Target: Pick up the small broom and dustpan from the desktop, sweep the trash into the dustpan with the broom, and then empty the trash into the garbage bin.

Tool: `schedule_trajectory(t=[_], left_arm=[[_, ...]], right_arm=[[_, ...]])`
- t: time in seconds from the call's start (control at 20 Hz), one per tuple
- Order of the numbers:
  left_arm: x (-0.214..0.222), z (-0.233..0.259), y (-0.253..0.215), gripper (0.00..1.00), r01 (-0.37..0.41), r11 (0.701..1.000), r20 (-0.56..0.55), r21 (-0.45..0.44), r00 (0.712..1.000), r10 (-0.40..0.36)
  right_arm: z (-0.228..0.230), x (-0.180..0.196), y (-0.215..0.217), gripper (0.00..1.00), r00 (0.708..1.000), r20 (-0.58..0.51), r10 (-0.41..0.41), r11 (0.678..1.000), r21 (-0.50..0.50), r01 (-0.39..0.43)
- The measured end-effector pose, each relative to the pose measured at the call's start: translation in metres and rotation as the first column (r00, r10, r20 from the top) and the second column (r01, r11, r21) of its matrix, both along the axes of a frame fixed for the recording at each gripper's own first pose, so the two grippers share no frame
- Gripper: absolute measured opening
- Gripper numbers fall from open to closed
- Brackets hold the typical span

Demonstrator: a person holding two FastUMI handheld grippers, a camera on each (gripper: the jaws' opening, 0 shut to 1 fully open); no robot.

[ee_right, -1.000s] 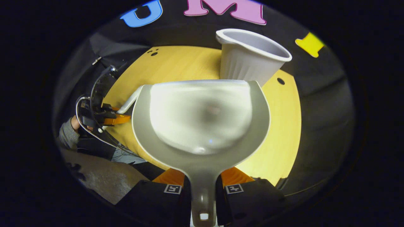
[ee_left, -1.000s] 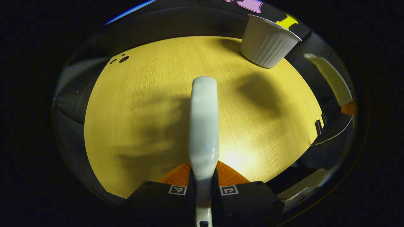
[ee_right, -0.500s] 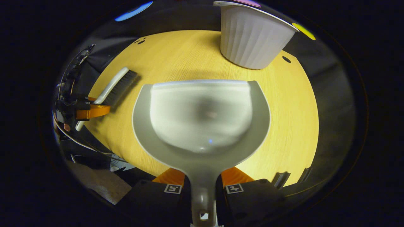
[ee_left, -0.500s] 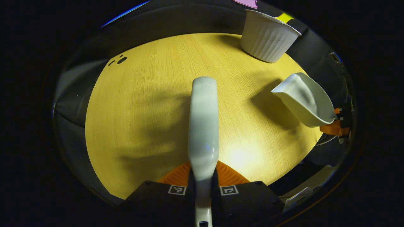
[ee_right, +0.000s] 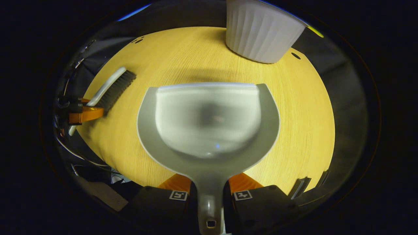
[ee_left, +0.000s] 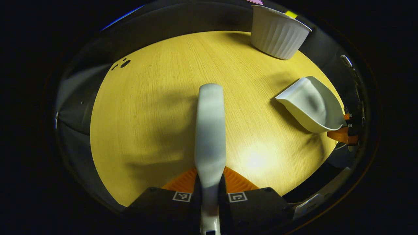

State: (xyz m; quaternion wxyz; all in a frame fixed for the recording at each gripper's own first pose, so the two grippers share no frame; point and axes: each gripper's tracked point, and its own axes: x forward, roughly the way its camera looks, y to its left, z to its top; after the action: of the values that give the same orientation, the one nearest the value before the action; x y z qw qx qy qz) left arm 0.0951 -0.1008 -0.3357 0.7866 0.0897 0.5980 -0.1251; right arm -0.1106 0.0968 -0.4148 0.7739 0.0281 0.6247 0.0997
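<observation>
Glossy plastic dustpan (ee_right: 209, 120), wood-grain desktop (ee_right: 303, 107)

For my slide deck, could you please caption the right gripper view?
Right gripper holds the dustpan above the table, bin ahead, broom at left.

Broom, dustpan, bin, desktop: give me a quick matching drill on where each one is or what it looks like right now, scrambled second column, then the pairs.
Things:
1. broom
2. dustpan
3. garbage bin
4. desktop

States:
A. white ribbed tub standing at the far edge
B. handle clamped in the right gripper
C. yellow wood grain, no trash in view on it
D. handle clamped in the left gripper, dark bristles pointing down

Pairs: 1-D, 2-B, 3-A, 4-C
</observation>
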Motion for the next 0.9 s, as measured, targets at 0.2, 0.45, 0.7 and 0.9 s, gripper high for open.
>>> schedule_trajectory(t=[0.2,0.45,0.7,0.9], left_arm=[[0.0,-0.002,0.003,0.28,0.01,1.0,0.006,0.01,1.0,-0.01],[0.002,0.006,0.011,0.3,0.015,0.998,0.042,0.06,0.999,-0.018],[-0.003,0.026,0.016,0.35,0.016,0.998,0.07,0.063,0.997,-0.021],[-0.005,0.061,0.023,0.35,-0.01,0.999,0.128,0.051,0.992,0.004]], right_arm=[[-0.005,-0.003,0.003,0.37,1.0,-0.007,-0.008,1.0,0.006,0.008],[0.003,-0.003,0.007,0.48,0.999,-0.021,-0.049,0.996,0.069,0.05],[0.041,-0.006,-0.003,0.48,0.999,0.02,-0.042,0.995,0.087,0.04],[0.094,0.011,-0.014,0.48,0.986,0.149,-0.071,0.993,0.1,0.056]])
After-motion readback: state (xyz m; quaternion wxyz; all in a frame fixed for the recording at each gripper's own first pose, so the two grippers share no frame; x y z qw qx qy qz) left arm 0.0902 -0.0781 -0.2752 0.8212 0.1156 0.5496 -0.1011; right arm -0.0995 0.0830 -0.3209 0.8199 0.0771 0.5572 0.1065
